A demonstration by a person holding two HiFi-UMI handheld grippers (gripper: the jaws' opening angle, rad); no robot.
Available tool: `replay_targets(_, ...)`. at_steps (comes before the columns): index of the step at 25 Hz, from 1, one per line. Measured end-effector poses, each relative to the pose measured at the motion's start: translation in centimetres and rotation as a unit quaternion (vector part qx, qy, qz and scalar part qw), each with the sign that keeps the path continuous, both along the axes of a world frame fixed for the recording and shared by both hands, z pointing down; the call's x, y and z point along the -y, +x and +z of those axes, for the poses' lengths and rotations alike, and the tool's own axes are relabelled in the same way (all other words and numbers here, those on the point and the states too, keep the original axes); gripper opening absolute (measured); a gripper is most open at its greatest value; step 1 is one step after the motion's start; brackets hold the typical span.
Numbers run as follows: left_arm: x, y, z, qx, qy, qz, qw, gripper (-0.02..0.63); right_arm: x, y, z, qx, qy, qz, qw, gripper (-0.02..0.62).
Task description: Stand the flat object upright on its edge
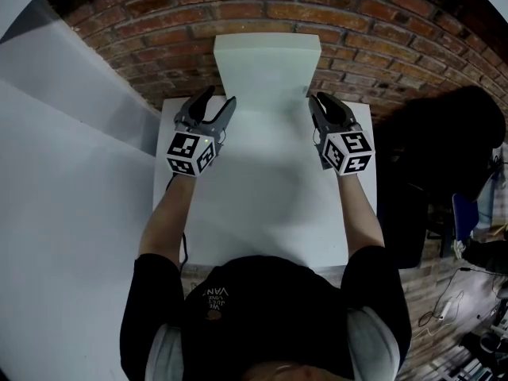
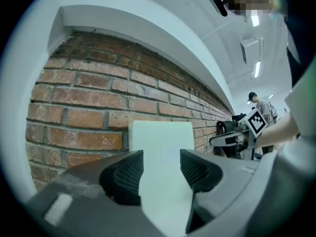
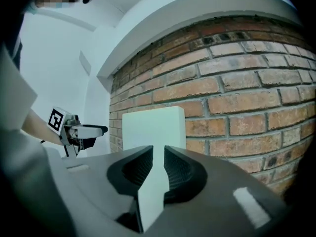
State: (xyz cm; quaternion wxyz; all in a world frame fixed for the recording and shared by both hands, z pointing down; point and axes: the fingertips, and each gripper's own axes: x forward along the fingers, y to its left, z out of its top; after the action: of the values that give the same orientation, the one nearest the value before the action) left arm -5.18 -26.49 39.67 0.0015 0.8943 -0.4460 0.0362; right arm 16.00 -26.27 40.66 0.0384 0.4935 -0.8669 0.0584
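The flat white block is standing upright on its lower edge at the far end of the white counter, and its broad face is backing onto the brick wall. Whether it is touching the bricks I cannot tell. In both gripper views the block is rising straight up in front of the wall, beyond the jaws and not between them.

The left gripper is hovering just beside the block's lower left corner. Its jaws are standing well apart and holding nothing, with the block and the bare counter showing through the gap. The right gripper is sitting close against the block's lower right corner. Its jaws are standing nearly together, leaving only a slim gap with nothing gripped in it.

The person's bare forearms are reaching forward over the counter, one behind each gripper. A pale wall is running along the left side of the counter, and dark equipment is lying on the brick-paved floor to the right.
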Motion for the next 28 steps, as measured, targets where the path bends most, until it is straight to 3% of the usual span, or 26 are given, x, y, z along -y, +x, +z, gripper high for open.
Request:
replay_targets(8,-3.5,0.3,-1.3,-0.009,0.014,-0.004,0.9999,0.166,-3.1,0.3,-1.6,0.007,0.014,-0.003,1.000,0.023)
replay_targets(23,-10.0,1.6,-2.0,-0.009,0.016,-0.019,0.9997,0.000,-9.4,1.7,-2.4,0.027,0.013,-0.017,0.999,0.002)
replay_targets(28,-12.3,1.8,-2.2,-0.020,0.017,-0.026,0.9993,0.000,-11.3,2.2,-2.2,0.031,0.010,-0.023,0.999,0.002)
